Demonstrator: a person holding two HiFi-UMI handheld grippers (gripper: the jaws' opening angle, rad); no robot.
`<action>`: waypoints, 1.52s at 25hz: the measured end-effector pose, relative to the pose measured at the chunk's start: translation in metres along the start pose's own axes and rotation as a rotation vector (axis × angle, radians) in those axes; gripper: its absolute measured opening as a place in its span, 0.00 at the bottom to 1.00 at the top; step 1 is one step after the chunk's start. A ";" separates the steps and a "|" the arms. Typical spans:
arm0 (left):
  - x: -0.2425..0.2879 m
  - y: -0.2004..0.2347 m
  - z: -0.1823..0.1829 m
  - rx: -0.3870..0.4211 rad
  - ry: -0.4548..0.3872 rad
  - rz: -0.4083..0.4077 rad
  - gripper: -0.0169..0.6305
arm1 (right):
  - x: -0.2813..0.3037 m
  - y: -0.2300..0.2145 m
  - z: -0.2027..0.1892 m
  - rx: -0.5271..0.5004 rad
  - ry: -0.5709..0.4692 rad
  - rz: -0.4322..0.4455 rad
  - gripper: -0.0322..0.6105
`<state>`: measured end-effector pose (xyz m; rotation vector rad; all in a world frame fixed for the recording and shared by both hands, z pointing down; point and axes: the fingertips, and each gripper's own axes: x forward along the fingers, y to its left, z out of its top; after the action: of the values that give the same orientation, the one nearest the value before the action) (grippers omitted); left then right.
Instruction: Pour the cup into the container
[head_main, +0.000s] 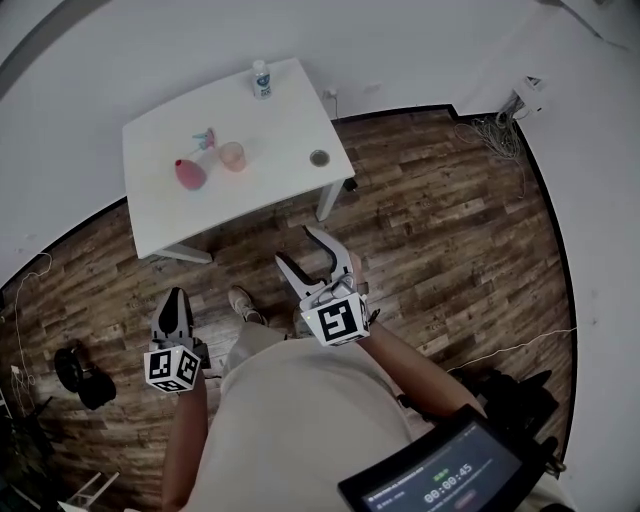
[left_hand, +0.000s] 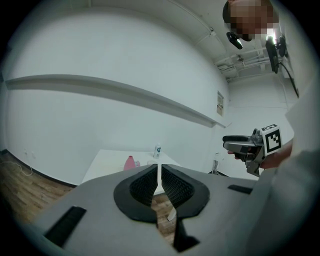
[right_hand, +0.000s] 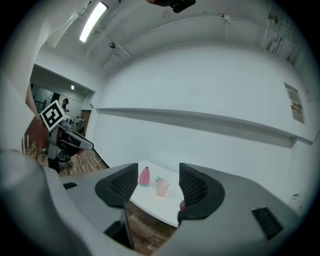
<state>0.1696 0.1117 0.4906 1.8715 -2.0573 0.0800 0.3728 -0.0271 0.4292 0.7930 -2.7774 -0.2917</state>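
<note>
The pink cup stands upright near the middle of the white table, just beside a pink bottle-shaped container and a small blue object; a white bottle stands at the table's far edge; a small round dish lies near its right edge; both grippers hang well short of the table; the left gripper has its jaws pressed together on nothing; the right gripper has its jaws spread, empty
</note>
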 end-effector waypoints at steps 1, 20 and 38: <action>-0.006 -0.007 -0.005 -0.009 0.000 0.005 0.05 | -0.007 0.001 -0.001 0.001 0.001 0.006 0.46; -0.083 0.018 -0.024 -0.045 0.013 0.136 0.05 | -0.021 0.038 -0.002 0.033 0.002 0.052 0.46; -0.112 0.182 0.009 -0.013 0.007 -0.100 0.05 | 0.037 0.158 0.042 0.005 0.129 -0.156 0.46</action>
<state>-0.0022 0.2382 0.4847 1.9594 -1.9517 0.0475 0.2524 0.0897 0.4354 0.9949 -2.6025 -0.2519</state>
